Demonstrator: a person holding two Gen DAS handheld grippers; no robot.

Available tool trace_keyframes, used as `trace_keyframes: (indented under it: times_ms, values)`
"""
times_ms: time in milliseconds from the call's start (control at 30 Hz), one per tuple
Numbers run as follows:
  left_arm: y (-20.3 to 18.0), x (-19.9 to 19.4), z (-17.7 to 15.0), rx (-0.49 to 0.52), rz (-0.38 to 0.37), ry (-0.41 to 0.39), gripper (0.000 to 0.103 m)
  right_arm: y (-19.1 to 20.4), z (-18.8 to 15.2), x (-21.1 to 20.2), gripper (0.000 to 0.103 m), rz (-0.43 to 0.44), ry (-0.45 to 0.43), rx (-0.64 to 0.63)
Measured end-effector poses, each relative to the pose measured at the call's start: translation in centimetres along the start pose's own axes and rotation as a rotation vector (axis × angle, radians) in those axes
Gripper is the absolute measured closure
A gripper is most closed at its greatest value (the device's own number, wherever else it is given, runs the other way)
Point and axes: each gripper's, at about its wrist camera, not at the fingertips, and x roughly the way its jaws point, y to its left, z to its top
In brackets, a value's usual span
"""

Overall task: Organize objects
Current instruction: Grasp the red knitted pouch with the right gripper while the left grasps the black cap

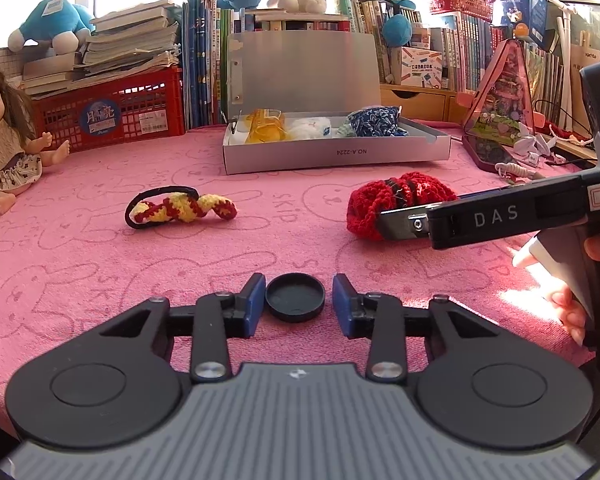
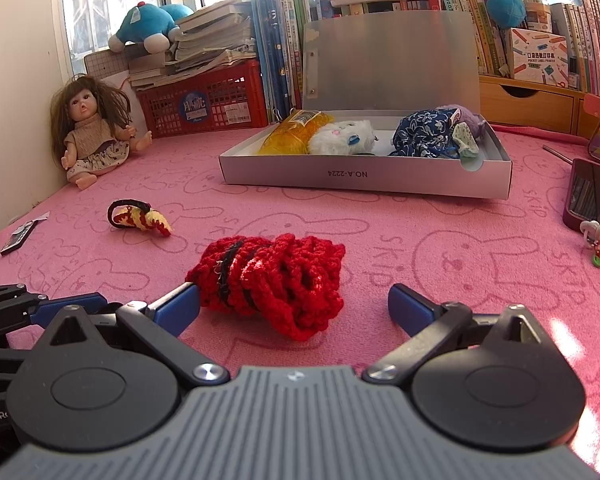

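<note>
Red crocheted pouch [image 2: 270,280] slumped on pink cloth [image 2: 440,220]; striped crocheted scrunchie [image 2: 140,218] well apart

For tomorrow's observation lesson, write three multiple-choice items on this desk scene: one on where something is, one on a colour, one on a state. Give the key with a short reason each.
1. Where is the black round cap?
A. Inside the grey box
B. Between the left gripper's fingers
C. Beside the doll

2. What colour is the knitted piece in front of the right gripper?
A. Red with black bands
B. Blue floral
C. White

3. How is the grey box?
A. Lid shut
B. Overturned
C. Lid raised

Key: B, it lies on the pink mat between the blue pads; A, red yarn with black bands; C, the lid stands upright behind the contents.
</note>
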Motion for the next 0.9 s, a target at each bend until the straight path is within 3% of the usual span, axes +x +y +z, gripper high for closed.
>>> trace_keyframes:
  times_ms: [100, 533, 900]
  values:
    - [0.1, -0.1, 0.0, -0.009, -0.004, 0.002, 0.065, 0.0, 0.0, 0.0, 0.0, 0.0, -0.001, 0.001]
    - [0.2, -0.4, 0.1, -0.007, -0.009, 0.005, 0.066, 2.1, 0.4, 0.3, 0.002, 0.011, -0.006, -0.051]
    - [0.4, -0.4, 0.1, -0.016, -0.01, 0.006, 0.065, 2.5, 0.4, 0.7, 0.023, -0.002, 0.01, -0.052]
